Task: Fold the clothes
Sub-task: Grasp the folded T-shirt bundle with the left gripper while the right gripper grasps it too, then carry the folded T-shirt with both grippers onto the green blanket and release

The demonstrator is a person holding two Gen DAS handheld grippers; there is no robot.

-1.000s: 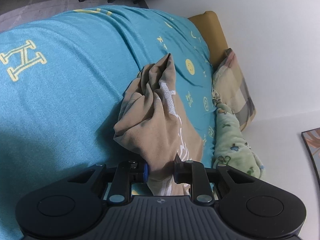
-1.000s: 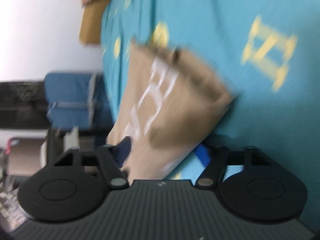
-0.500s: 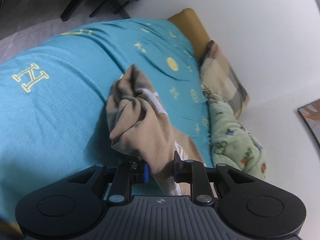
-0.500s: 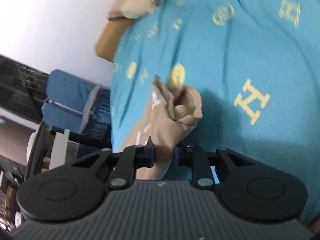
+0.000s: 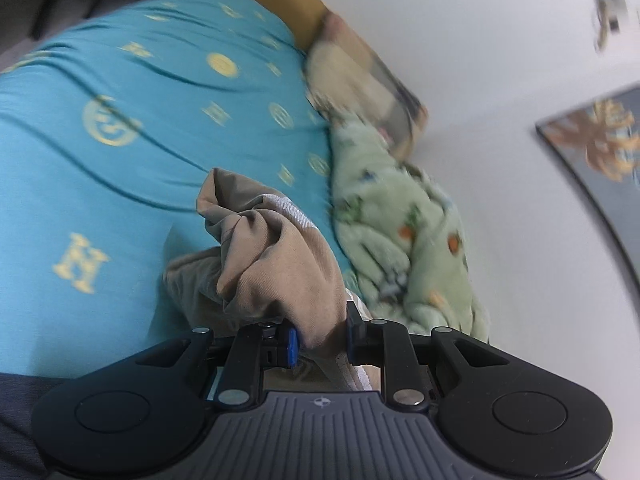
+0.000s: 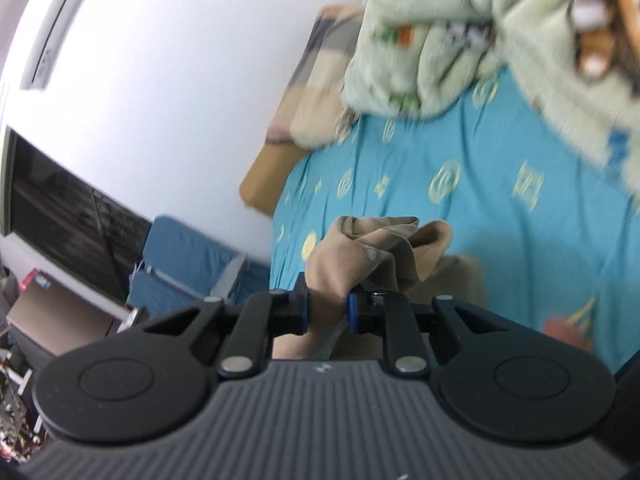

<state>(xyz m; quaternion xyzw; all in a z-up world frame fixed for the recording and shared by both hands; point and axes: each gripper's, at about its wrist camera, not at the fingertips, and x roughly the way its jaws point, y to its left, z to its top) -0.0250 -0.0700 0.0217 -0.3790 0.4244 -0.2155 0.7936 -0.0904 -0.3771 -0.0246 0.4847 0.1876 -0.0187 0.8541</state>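
Observation:
A tan garment with white print [image 5: 276, 256] is bunched up and lifted over the teal bedsheet [image 5: 120, 128]. My left gripper [image 5: 320, 338] is shut on one gathered part of it. My right gripper [image 6: 326, 308] is shut on another gathered part of the same tan garment [image 6: 360, 248]. The rest of the cloth hangs below both grippers and is mostly hidden behind them.
A light green fleece blanket [image 5: 400, 232] and a plaid pillow [image 5: 372, 92] lie at the head of the bed by the white wall. A blue chair [image 6: 188, 260] and dark shelves stand beside the bed. A framed picture [image 5: 600, 148] hangs on the wall.
Both grippers have lifted and swung toward the head of the bed with the garment. The right gripper, open a second ago, has shut on the cloth.

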